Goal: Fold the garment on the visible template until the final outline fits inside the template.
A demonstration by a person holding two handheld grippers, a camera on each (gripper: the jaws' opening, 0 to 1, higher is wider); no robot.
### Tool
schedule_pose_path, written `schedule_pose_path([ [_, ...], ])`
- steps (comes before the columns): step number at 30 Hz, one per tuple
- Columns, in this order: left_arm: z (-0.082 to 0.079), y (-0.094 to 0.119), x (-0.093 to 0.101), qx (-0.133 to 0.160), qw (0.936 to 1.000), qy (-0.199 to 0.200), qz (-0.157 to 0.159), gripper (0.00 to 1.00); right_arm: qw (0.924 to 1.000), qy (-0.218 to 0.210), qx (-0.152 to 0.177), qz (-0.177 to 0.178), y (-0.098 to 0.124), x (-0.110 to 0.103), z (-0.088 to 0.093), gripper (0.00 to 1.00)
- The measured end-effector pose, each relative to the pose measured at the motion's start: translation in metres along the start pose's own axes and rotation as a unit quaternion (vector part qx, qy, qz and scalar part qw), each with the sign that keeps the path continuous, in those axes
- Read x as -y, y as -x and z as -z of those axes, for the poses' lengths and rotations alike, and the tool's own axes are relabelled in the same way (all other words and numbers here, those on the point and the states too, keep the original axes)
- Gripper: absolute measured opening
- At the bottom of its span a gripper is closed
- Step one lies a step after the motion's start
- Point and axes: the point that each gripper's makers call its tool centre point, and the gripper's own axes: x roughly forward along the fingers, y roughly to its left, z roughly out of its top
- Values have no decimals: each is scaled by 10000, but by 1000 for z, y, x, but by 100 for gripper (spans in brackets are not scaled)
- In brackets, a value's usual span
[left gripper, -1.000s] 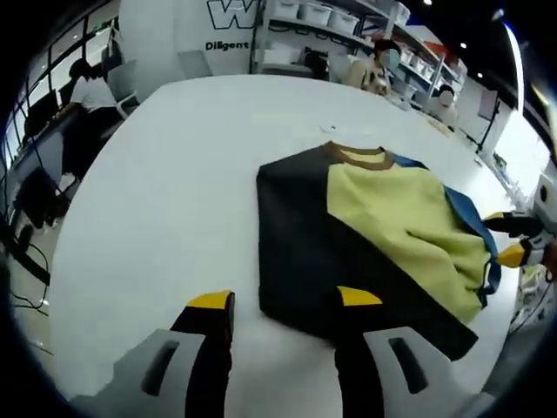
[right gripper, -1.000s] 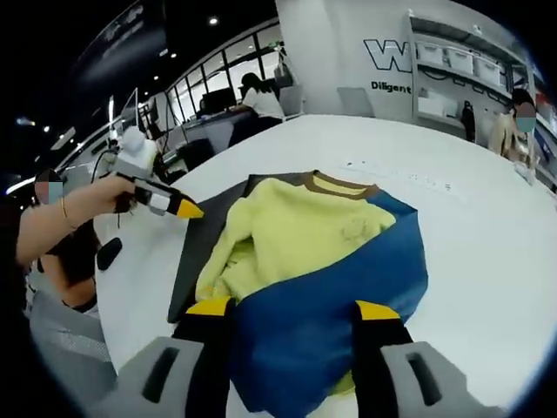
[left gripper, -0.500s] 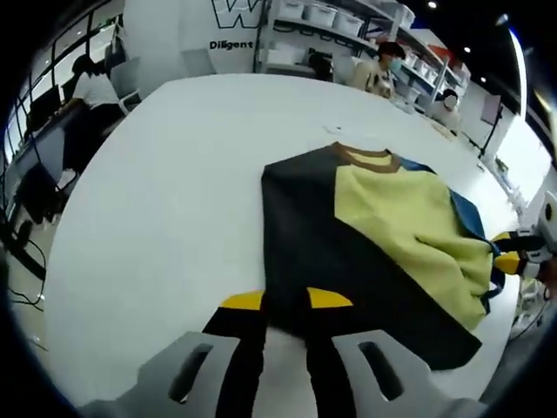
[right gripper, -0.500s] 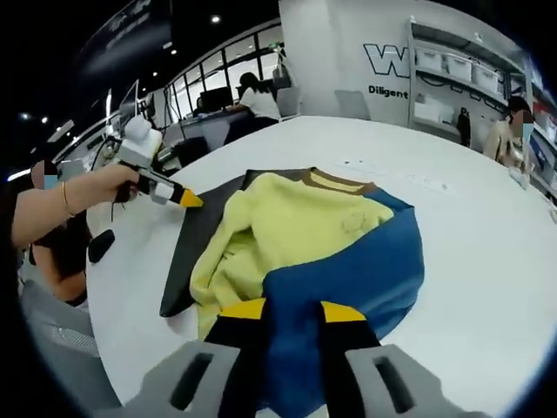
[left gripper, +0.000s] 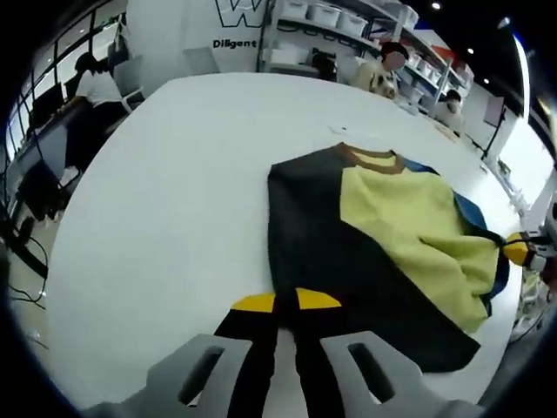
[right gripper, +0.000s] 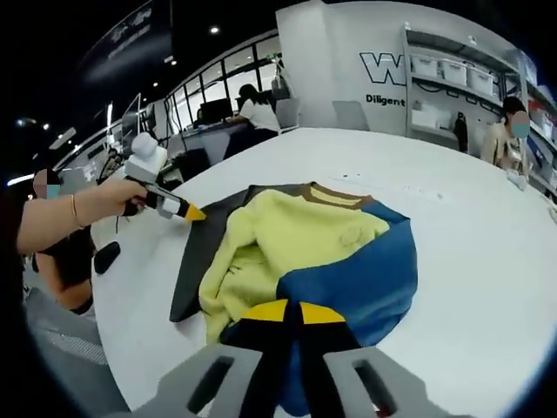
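Change: since a second ago both tongs had gone from wide apart to closed, each pinching a near edge of the garment.
Left tongs: we saw the yellow tips together, clamped on the dark edge of the garment at its near corner.
Right tongs: we saw the tips together, clamped on the blue sleeve at the garment's near hem.
Garment: it lay near the middle of the round white worktop, with a yellow body, a brown collar, a blue part on one side and a dark part on the other; in the right gripper view the yellow cloth was bunched and folded over itself.
Template: we could not tell the dark flat panel under the yellow cloth apart from a template.
Other gripper: in the right gripper view a person's hand held the left tongs at the garment's far dark edge.
Writing: on the white back wall we read a large "W" and below it "Diligent", both cut off.
Background: shelves with white bins stood by the wall, and people sat at desks.
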Motion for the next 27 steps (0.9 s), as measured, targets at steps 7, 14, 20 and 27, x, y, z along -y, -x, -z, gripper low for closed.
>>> schedule_pose_path([
  [7,-1,1,-7,-36,9999,-20,-95,5,10000,-81,29,-41,5,5,0,0],
  [14,-1,2,-15,-66,9997,-142,-203,5,9994,-37,20,334,15,30,0,0],
  [20,-2,3,-25,-122,9991,-263,-315,5,9954,-201,-71,938,28,77,6,0],
  [27,-7,2,-36,-191,9978,-426,-474,5,9873,-507,-155,1497,43,127,15,0],
])
